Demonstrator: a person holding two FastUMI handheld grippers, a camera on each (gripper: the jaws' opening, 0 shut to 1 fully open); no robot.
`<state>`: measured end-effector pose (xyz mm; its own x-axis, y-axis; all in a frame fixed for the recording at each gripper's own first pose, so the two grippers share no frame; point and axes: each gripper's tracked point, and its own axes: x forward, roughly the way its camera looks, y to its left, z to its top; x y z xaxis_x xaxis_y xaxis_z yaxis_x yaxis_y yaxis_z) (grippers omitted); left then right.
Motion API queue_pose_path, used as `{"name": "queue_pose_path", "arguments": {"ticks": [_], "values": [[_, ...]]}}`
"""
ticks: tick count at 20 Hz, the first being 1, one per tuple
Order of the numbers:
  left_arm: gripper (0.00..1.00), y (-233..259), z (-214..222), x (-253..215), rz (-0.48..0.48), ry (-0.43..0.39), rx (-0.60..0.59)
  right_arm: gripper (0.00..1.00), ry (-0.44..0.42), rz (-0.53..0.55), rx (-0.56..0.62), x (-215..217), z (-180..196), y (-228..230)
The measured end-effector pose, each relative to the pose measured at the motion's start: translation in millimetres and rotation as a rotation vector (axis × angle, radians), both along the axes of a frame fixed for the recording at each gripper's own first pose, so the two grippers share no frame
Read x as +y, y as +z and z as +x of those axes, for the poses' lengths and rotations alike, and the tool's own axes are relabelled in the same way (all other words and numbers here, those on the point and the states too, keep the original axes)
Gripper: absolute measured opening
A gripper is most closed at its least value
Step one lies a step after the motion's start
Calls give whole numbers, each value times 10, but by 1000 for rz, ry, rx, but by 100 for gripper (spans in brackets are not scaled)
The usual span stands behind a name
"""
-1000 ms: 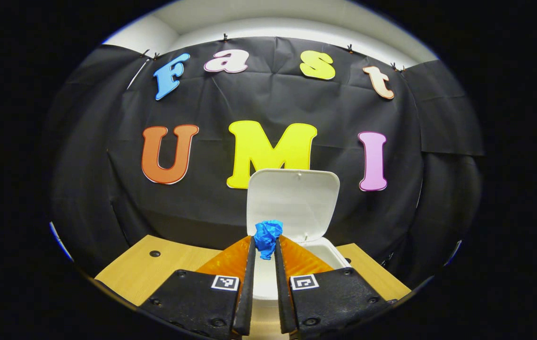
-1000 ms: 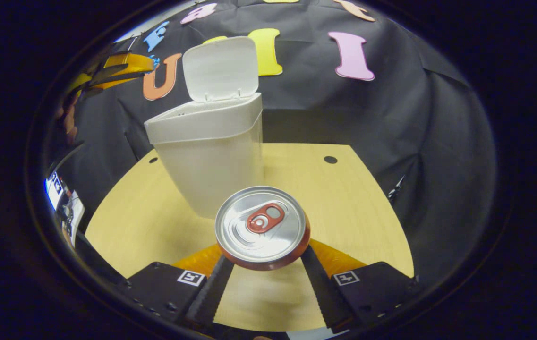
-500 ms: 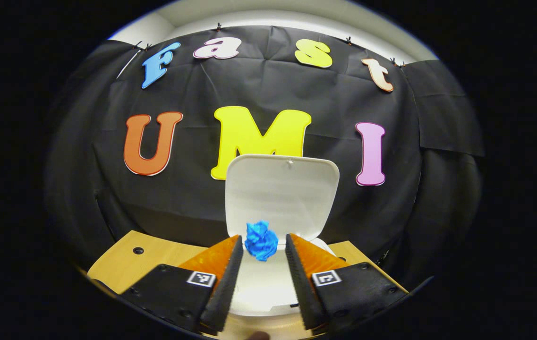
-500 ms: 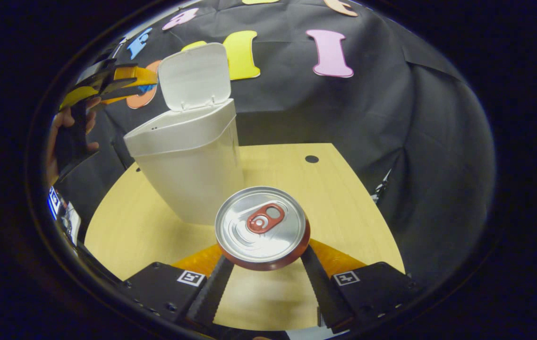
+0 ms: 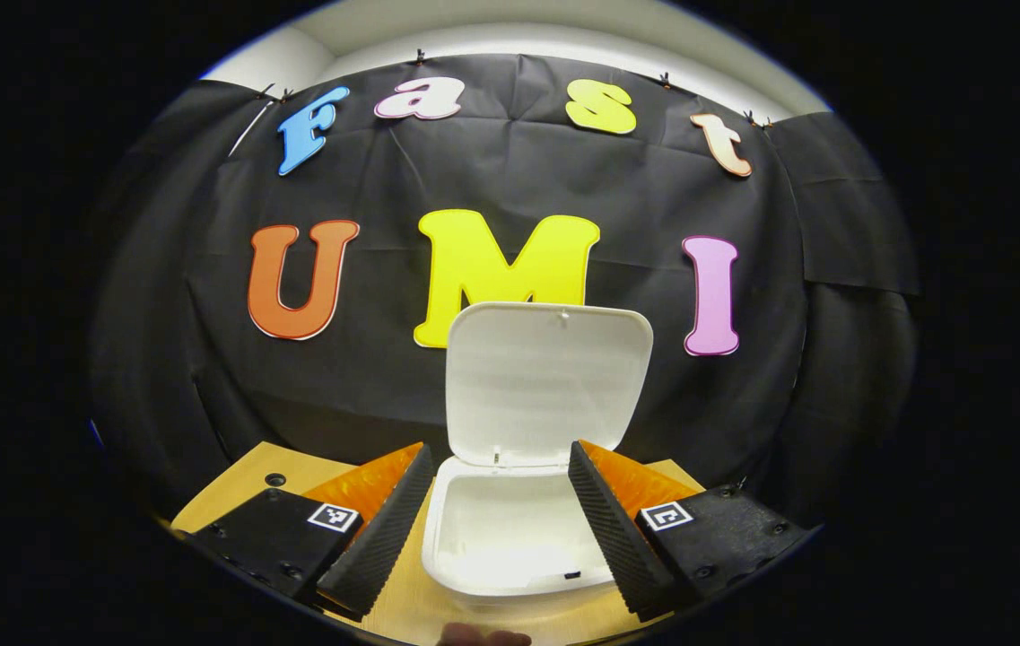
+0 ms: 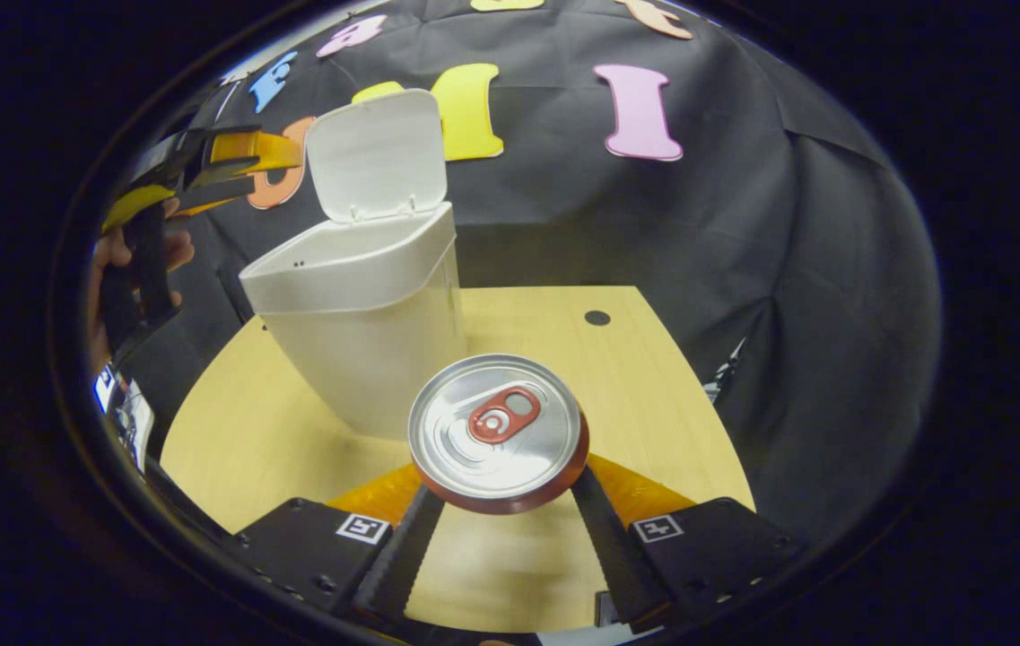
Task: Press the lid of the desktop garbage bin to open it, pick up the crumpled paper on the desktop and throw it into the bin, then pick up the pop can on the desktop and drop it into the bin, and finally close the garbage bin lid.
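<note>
The white garbage bin stands on the desk with its lid swung up and back. My left gripper hovers open over the bin's mouth, nothing between its fingers. In the right gripper view the same bin stands left of centre with the lid raised, and the left gripper hangs above its left side, held by a hand. My right gripper is shut on the pop can, whose silver top and red tab face the camera, held above the desk.
The light wooden desk has a small dark hole at the back right. Black cloth walls close in behind and to the sides. A round hole also marks the desk at the left in the left gripper view.
My left gripper has opened wide and the blue crumpled paper has left its fingers and gone from sight. The right gripper still holds the can and has shifted slightly.
</note>
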<state>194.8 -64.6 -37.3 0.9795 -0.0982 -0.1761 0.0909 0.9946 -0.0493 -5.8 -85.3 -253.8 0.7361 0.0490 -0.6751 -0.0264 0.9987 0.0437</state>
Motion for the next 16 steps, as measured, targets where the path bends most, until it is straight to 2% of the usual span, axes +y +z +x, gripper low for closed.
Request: {"name": "queue_pose_path", "arguments": {"ticks": [5, 11, 14, 16], "values": [[98, -68, -366, 301, 21, 45, 12, 83, 53, 6, -74, 105, 361, 701], [98, -27, -897, 605, 15, 106, 15, 83, 169, 37, -161, 576, 962, 1424], [98, 19, -1129, 834, 19, 165, 19, 82, 260, 17, -196, 923, 1279, 1573], [98, 52, -1252, 1015, 34, 211, 20, 82, 291, 18, -181, 1123, 1426, 1559]]}}
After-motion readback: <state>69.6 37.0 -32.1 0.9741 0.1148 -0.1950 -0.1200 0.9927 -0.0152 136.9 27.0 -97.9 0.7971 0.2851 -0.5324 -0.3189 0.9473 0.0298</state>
